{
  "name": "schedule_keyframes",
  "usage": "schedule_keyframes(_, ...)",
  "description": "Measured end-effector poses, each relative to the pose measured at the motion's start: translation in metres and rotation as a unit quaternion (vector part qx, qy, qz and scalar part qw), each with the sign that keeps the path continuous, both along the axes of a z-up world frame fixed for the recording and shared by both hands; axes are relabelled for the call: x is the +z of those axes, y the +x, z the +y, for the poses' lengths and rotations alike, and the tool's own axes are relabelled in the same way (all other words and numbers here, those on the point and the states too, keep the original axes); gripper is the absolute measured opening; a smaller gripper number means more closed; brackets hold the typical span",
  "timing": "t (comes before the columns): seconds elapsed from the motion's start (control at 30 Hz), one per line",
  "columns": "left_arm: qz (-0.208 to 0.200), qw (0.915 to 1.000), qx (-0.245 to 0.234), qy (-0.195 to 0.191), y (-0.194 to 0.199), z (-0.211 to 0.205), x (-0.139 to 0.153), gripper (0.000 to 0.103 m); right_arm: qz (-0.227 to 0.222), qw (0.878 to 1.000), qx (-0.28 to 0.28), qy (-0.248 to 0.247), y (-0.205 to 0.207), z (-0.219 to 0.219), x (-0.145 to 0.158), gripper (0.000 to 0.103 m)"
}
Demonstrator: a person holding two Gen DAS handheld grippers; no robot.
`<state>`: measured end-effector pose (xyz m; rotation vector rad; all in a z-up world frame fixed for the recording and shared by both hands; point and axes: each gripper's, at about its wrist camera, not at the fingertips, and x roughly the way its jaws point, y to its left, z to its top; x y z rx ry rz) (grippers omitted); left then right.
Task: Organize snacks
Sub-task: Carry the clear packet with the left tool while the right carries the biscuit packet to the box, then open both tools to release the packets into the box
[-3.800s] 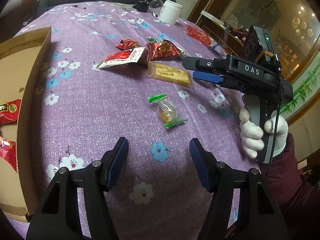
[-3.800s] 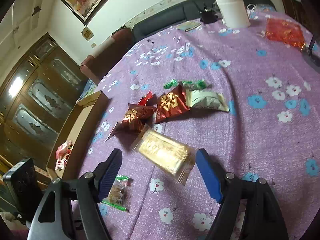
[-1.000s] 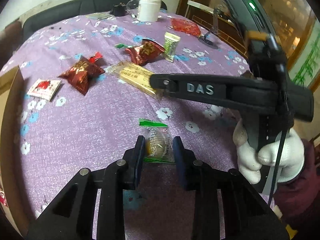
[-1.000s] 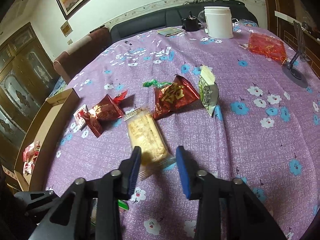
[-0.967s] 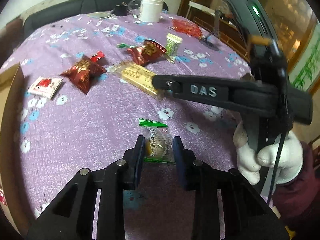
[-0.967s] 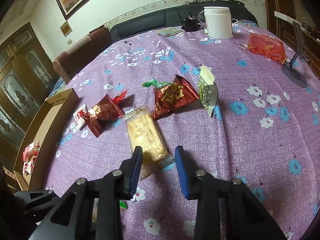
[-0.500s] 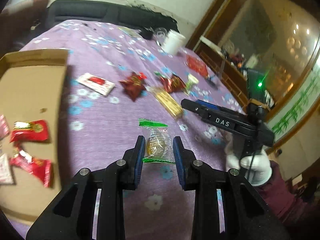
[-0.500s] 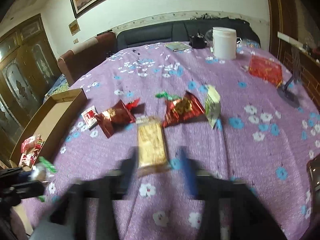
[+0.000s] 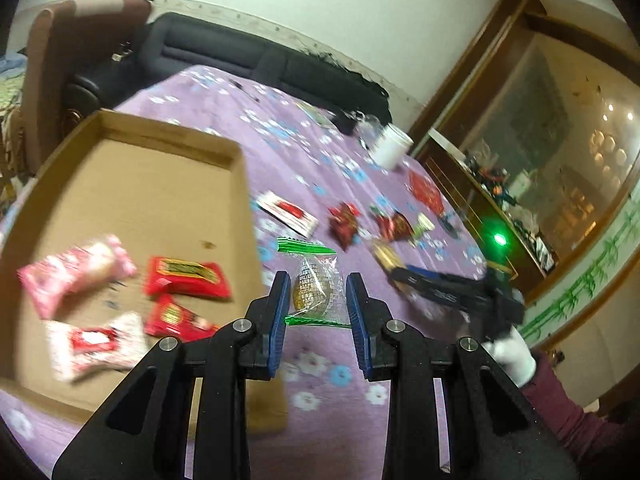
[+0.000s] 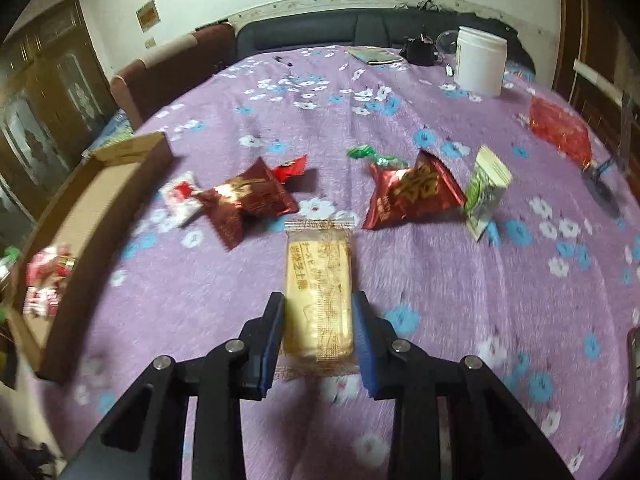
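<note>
Left gripper (image 9: 316, 300) clamped on clear-wrapped golden round candy with green twisted ends (image 9: 316, 288), held in the air just past the right wall of shallow brown cardboard box (image 9: 240, 184). Inside the box, red and pink-white snack packets (image 9: 186, 278), blurred. Right gripper (image 10: 319, 328), jaws just closed in, pads pressing both long sides of pale yellow rectangular biscuit bar in clear wrapper (image 10: 319, 280), near end pinched, far end toward dark red foil snack bag (image 10: 412, 196). Whether lifted off purple flowered tablecloth (image 10: 460, 280) or resting on it, cannot tell. Beyond, green-white sachet (image 10: 486, 196) and white plastic tub (image 10: 480, 60).
</note>
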<state>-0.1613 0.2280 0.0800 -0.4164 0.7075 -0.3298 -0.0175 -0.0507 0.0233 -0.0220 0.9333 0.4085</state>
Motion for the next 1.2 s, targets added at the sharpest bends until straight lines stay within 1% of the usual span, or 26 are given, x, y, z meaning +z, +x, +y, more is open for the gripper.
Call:
schedule_keyframes(0.07,0.000,0.9999,0.010,0.001,0.003,0.014,0.002,0.028,-0.007,1.000,0.004,0.013,-0.008,-0.002,0.012,0.036)
schedule_keyframes(0.2,0.003,0.9998,0.020,0.003,0.016,0.035,0.005,0.028,-0.019,0.999,0.026,0.040,-0.014,0.010,0.041,0.036)
schedule_keyframes(0.3,0.008,0.9994,0.025,0.021,0.031,0.045,0.006,0.028,-0.017,0.997,0.052,0.056,-0.012,0.033,0.056,0.036)
schedule_keyframes(0.4,0.021,0.9986,0.033,0.037,0.054,0.060,0.005,0.028,-0.004,0.994,0.084,0.066,-0.009,0.066,0.063,0.036)
schedule_keyframes(0.5,0.046,0.9974,0.046,0.030,0.076,0.079,-0.004,0.028,0.008,0.992,0.111,0.063,-0.005,0.105,0.062,0.036)
schedule_keyframes(0.63,0.084,0.9942,0.066,0.003,0.098,0.108,-0.023,0.028,0.020,0.988,0.144,0.054,0.003,0.161,0.060,0.036)
schedule_keyframes(0.7,0.093,0.9932,0.070,-0.009,0.104,0.119,-0.029,0.028,0.026,0.986,0.160,0.047,0.008,0.187,0.056,0.036)
schedule_keyframes(0.87,0.099,0.9902,0.093,-0.032,0.107,0.138,-0.032,0.028,0.045,0.981,0.189,0.020,0.015,0.246,0.038,0.036)
schedule_keyframes(0.9,0.102,0.9888,0.102,-0.037,0.106,0.142,-0.033,0.028,0.049,0.980,0.192,0.015,0.015,0.254,0.033,0.036)
schedule_keyframes(0.93,0.108,0.9869,0.112,-0.042,0.105,0.147,-0.034,0.035,0.054,0.980,0.193,0.011,0.015,0.260,0.027,0.036)
schedule_keyframes(0.97,0.112,0.9855,0.118,-0.048,0.104,0.149,-0.035,0.045,0.058,0.979,0.194,0.010,0.015,0.264,0.023,0.037)
schedule_keyframes(1.03,0.110,0.9848,0.117,-0.066,0.099,0.154,-0.034,0.045,0.065,0.978,0.195,0.020,0.016,0.270,0.016,0.039)
schedule_keyframes(1.13,0.091,0.9865,0.120,-0.064,0.086,0.152,-0.024,0.045,0.070,0.978,0.195,0.028,0.017,0.270,0.015,0.039)
schedule_keyframes(1.2,0.077,0.9881,0.117,-0.064,0.078,0.148,-0.014,0.045,0.061,0.979,0.193,0.033,0.014,0.264,0.022,0.039)
